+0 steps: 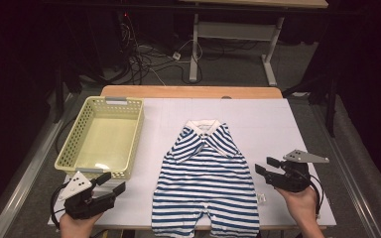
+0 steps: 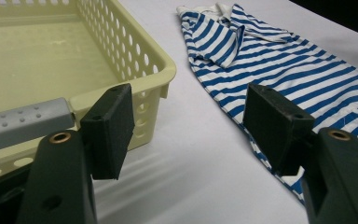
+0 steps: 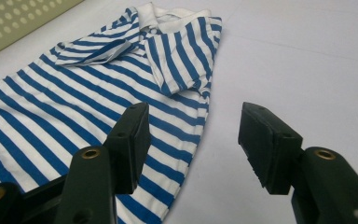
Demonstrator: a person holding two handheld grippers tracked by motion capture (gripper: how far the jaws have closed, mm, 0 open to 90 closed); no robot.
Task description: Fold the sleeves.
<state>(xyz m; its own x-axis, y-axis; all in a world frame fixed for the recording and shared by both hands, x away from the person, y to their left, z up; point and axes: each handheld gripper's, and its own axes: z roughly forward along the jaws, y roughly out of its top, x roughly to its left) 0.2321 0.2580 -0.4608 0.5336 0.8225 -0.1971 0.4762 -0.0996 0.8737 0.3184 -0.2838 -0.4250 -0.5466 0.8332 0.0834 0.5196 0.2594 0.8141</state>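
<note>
From the high view, I see the striped romper [image 1: 206, 183] flat mid-surface, beside the basket [image 1: 102, 136]. Left gripper [image 2: 186, 126] view: jaws apart, empty. Right gripper [image 3: 193, 140] view: released, straddling the hem edge. Soft, light cloth; I'd pinch there.

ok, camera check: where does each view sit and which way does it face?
High view: above the near edge, facing forward and down on the white table; both hands and grippers show.
Left gripper view: rides the left gripper, facing basket and striped romper.
Right gripper view: rides the right gripper, facing the romper.
All share the romper.
</note>
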